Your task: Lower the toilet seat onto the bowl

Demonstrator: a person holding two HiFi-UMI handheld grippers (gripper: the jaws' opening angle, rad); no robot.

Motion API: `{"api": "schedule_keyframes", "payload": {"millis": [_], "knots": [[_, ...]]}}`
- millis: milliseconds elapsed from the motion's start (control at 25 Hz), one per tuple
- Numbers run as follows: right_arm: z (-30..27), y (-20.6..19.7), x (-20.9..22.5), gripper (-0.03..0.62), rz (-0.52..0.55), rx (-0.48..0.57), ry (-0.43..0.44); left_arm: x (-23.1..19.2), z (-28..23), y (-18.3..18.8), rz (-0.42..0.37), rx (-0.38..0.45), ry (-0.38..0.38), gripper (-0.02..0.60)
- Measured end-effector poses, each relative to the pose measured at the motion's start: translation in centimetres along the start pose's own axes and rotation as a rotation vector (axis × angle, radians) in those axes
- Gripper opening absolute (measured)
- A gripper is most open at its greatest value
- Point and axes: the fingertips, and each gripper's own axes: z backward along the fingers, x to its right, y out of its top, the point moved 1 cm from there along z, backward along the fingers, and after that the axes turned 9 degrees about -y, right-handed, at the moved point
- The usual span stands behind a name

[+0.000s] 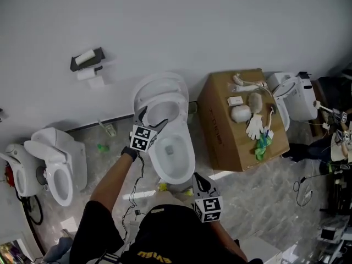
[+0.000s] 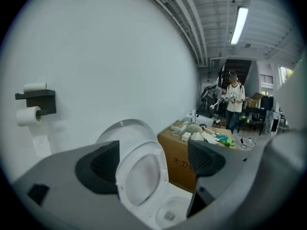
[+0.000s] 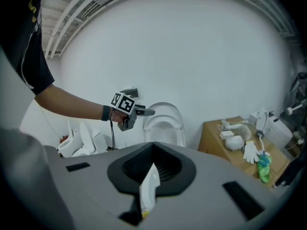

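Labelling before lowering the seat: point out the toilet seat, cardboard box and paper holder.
toilet seat [image 2: 146, 147], left gripper view, top of ring
cardboard box [image 1: 217, 126], head view, side wall
paper holder [image 1: 99, 54], head view, black shelf end

Place: test lab or workshop
Toilets [image 1: 171, 154]: three along one wall [image 1: 220, 21]
Floor [image 1: 264, 202]: cardboard box [image 1: 220, 125], loose cables [image 1: 301, 187]
Ceiling [image 2: 211, 13]: bare, tube light [image 2: 239, 25]

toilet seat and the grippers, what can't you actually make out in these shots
- Hinge of the toilet seat: head view, the left gripper covers it.
- Contact with the seat: left gripper view, the rim runs beside the left finger; touching or not is unclear.
- Bowl: right gripper view, the right gripper blocks nearly all of it.
- Yellow bit on the floor by the bowl: head view, too small to identify.
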Motion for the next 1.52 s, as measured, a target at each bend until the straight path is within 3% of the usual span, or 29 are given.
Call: {"api": "schedule_keyframes", "payload": {"millis": [280,560,720,840,1080,1520], "knots": [[-2.4,-0.7,0.3,-0.006,0.018,-0.025,0.051,-2.0,-4.9,-1.5,-0.047,-0.079,0.022,0.456],[-2.2,-3.2,-1.1,-0.005,0.039,-0.088,0.096,-3.3,-8.9,-2.4,-0.155,-0.186,-0.003,0.456],[-2.1,-3.2,-0.3,-0.005,0.02,-0.091,0.066,-5.2,-10.2,-1.7,-0.136,-0.18,0.026,0.449],[-1.9,-3.4,0.1,-0.005,0.005,-0.099,0.051,-6.5,-10.8,-1.1,-0.102,-0.166,0.061,0.398],[-1.8,-4.0,0.3,-0.005,0.001,-0.112,0.042,-6.9,-11.8,-3.2,-0.195,-0.294,0.074,0.271],[-1.7,-4.0,-0.2,-0.005,-0.001,-0.114,0.046,-7.5,-12.3,-4.1,-0.224,-0.353,0.11,0.196]]}}
